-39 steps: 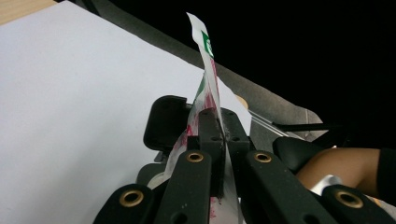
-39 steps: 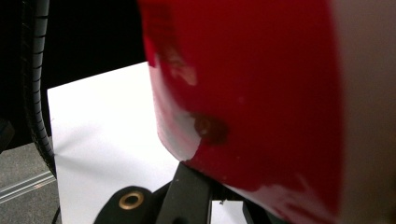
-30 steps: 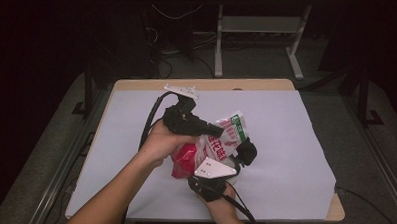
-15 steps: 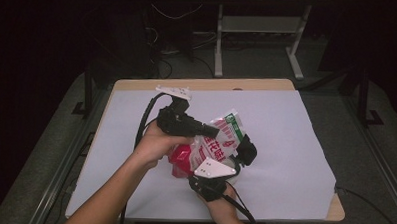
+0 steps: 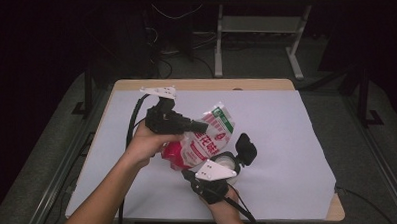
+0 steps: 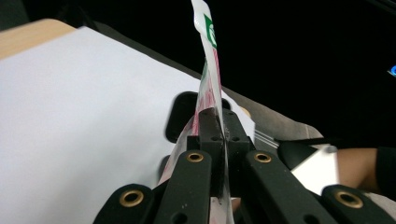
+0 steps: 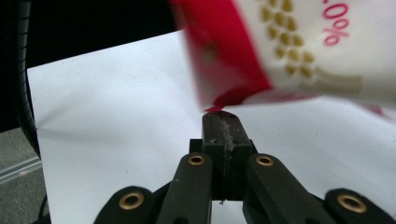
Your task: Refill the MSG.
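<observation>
A white and red snack bag [image 5: 210,137] with a green top corner hangs over the middle of the white table cover [image 5: 286,125]. My left gripper [image 5: 205,126] reaches in from the left and is shut on the bag's edge, where its jaws pinch the thin film [image 6: 211,70]. My right gripper [image 5: 187,175] sits lower, near the front, under its grey plate [image 5: 214,170]. Its jaws [image 7: 223,119] are together, and the blurred red bottom corner of the bag [image 7: 224,70] hovers right at their tips.
A black rounded object [image 5: 245,146] and a white round thing [image 5: 226,160] lie just right of the bag. The left gripper's black cable [image 5: 132,124] loops off to the left. Bare cover stretches to the right and back. A metal frame [image 5: 259,24] stands beyond the table.
The left gripper has drifted left with the bag in it, drawing the bag's top slightly leftward. The right gripper has stayed about where it was.
</observation>
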The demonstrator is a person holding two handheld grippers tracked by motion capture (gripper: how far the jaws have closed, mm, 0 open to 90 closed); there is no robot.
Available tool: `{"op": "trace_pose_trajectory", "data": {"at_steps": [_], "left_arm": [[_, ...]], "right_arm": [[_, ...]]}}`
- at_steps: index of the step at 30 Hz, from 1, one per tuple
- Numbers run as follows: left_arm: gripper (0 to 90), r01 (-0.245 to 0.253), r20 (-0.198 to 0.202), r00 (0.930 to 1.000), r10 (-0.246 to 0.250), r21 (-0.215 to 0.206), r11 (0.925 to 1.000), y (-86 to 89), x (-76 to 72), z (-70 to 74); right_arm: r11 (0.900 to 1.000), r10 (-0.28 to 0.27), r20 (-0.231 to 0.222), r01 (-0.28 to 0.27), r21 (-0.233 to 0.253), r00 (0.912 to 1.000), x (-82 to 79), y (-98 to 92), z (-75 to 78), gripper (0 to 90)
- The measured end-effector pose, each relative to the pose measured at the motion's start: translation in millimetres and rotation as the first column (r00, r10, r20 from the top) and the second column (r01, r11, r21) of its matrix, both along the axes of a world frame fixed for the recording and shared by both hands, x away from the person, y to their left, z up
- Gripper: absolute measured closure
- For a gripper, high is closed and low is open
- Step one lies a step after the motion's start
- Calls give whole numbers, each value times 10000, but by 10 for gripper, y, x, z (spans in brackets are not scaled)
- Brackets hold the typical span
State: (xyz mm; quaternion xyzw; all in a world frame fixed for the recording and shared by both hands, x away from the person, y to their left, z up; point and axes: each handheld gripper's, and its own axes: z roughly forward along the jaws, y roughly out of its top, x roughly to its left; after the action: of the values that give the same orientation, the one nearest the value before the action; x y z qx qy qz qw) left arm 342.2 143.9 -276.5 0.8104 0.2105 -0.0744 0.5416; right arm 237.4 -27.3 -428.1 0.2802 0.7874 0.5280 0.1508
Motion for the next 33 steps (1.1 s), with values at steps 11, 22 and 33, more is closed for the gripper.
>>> {"op": "trace_pose_trajectory", "data": {"at_steps": [11, 22, 33], "left_arm": [[899, -719, 244, 9971, 725, -236, 9971, 286, 131, -97], [899, -1536, 614, 9861, 1543, -158, 9880, 524, 262, -199], [899, -2190, 1090, 9700, 2173, 43, 9757, 701, 421, -276]], "right_arm": [[9989, 462, -214, -459, 116, 9987, 8, -132, 62, 900], [9926, 1215, -603, -1211, 104, 9908, 37, -250, 129, 899], [9838, 1793, -739, -1789, 125, 9810, 65, -498, 203, 900]]}}
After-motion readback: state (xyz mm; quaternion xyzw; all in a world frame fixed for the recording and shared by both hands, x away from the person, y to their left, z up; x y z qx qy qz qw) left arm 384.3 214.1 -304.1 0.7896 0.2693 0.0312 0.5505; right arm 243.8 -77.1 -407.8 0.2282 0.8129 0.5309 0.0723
